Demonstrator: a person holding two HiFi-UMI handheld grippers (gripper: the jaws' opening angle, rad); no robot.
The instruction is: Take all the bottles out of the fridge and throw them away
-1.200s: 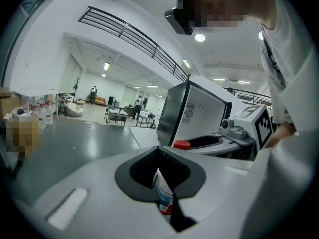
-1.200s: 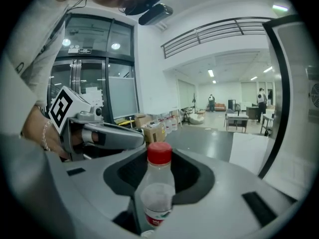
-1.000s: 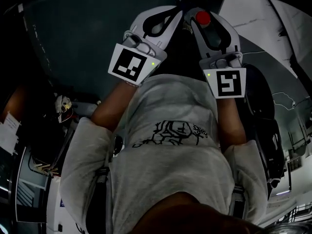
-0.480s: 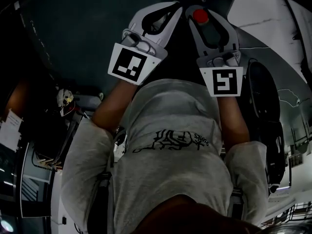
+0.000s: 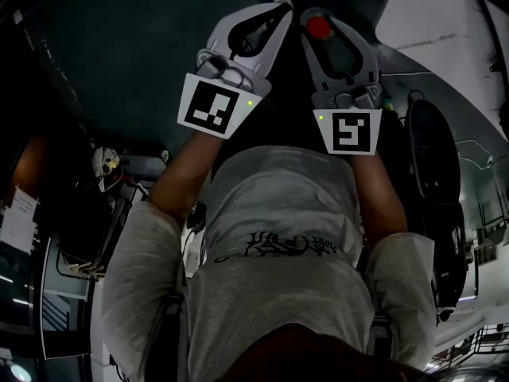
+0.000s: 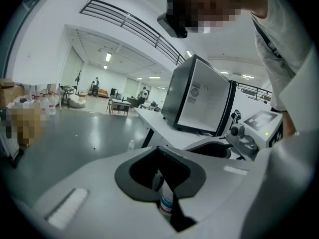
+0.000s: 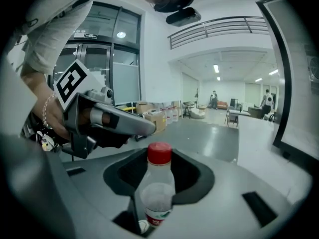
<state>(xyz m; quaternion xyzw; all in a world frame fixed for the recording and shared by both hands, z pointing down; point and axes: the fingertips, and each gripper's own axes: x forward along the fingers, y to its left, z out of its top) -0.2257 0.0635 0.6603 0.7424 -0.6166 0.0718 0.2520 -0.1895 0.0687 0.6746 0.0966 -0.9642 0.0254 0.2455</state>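
My right gripper [image 5: 312,13] is shut on a clear bottle with a red cap [image 7: 158,183]. The bottle stands up through the opening between the jaws, and its cap [image 5: 319,27] shows in the head view. My left gripper [image 5: 280,6] has its jaws together, and a slimmer clear bottle with a blue-and-white label [image 6: 167,203] sits in their opening and slit. Both grippers are held out side by side in front of the person's torso. The black fridge [image 6: 199,98] stands on a white table [image 6: 154,121] with its door open.
A small bottle [image 6: 130,145] stands on the grey floor by the table leg. Cardboard boxes [image 7: 154,117] and water jugs [image 6: 47,105] line the far wall. People and furniture are far down the hall.
Both grippers have come down together, and the right one has slid slightly left in the head view. Each keeps its bottle and the jaws have not changed.
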